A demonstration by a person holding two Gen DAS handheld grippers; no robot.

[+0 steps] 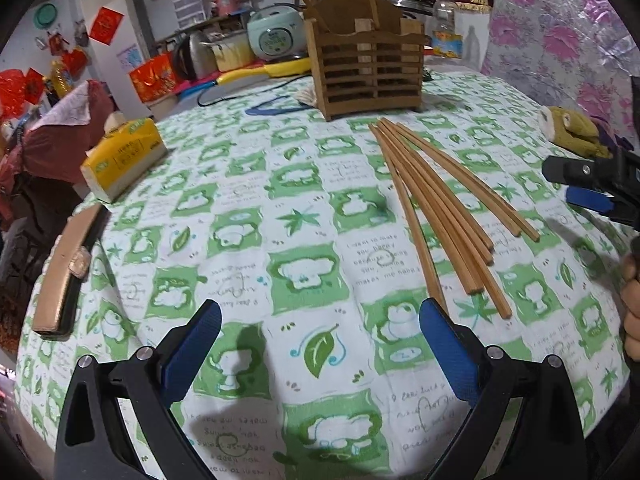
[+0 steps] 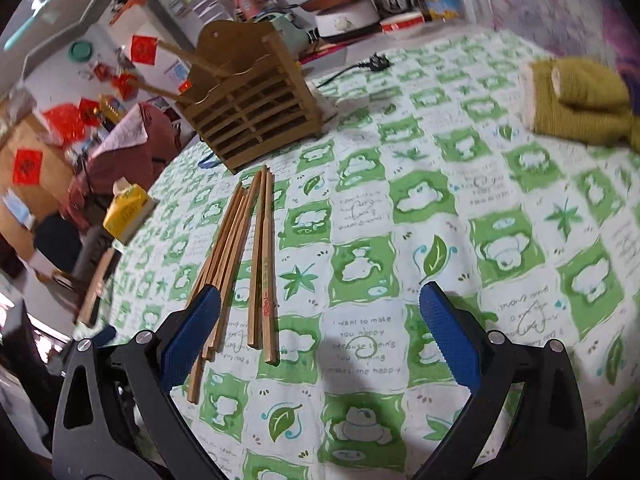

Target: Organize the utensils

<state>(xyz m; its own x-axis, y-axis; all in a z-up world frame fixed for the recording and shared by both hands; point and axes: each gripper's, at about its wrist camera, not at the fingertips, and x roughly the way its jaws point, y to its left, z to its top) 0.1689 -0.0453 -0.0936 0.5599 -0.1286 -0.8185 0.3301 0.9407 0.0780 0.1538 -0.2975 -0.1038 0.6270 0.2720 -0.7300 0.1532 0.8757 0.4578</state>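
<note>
Several wooden chopsticks (image 1: 436, 200) lie loose on the green-and-white tablecloth, fanned out in front of a slatted wooden utensil holder (image 1: 368, 68) that holds a few chopsticks upright. My left gripper (image 1: 320, 344) is open and empty, above the cloth just left of the chopsticks' near ends. My right gripper (image 2: 320, 336) is open and empty, with the chopsticks (image 2: 248, 264) by its left finger; the holder (image 2: 252, 108) stands beyond them. The right gripper also shows at the right edge of the left wrist view (image 1: 592, 188).
A yellow tissue pack (image 1: 124, 156) and a tan flat case (image 1: 64, 272) lie at the table's left edge. An olive knitted cloth (image 2: 580, 100) lies at the right. A rice cooker (image 1: 276, 32), kettle, bottle and a power cord crowd the far side.
</note>
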